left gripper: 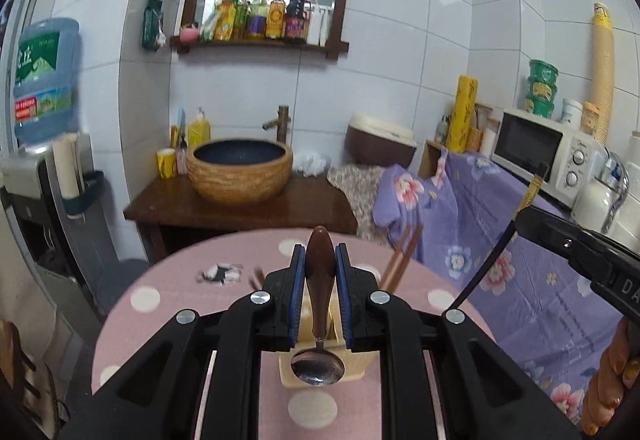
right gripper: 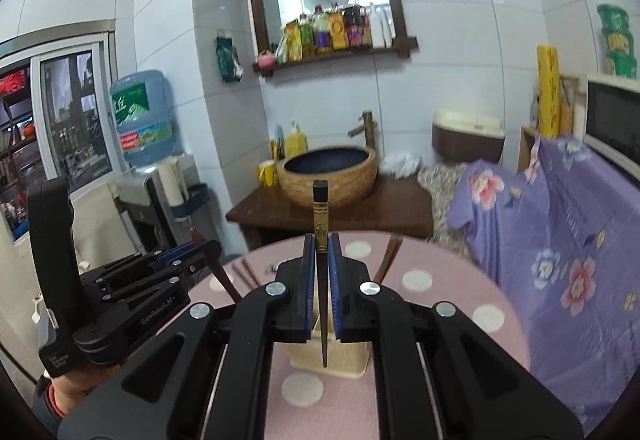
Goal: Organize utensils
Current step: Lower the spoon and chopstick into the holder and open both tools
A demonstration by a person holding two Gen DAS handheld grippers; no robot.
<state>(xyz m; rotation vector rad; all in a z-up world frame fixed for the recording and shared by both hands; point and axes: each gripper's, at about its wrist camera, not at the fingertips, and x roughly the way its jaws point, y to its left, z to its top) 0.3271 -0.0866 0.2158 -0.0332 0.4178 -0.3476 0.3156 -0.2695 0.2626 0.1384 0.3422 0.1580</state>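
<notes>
My left gripper [left gripper: 320, 254] is shut on a spoon [left gripper: 319, 292] with a brown wooden handle. The spoon hangs bowl down, above a cream utensil holder [left gripper: 356, 364] on the pink dotted table [left gripper: 160, 300]. Brown chopsticks [left gripper: 402, 260] stand in that holder. My right gripper [right gripper: 320, 246] is shut on a black chopstick with a gold band [right gripper: 320, 224], its tip hanging over the holder [right gripper: 348, 360]. In the right wrist view, the left gripper [right gripper: 210, 248] with the spoon handle [right gripper: 226, 280] is at the left. In the left wrist view, the right gripper [left gripper: 522, 218] is at the right.
More brown chopsticks [right gripper: 248, 274] lie on the table's far side beside a small black-and-white item [left gripper: 222, 274]. Beyond the table stands a wooden stand with a basin [left gripper: 240, 168]. A purple floral cloth [left gripper: 520, 260] covers the counter at the right, under a microwave [left gripper: 536, 148]. A water dispenser [left gripper: 44, 88] stands left.
</notes>
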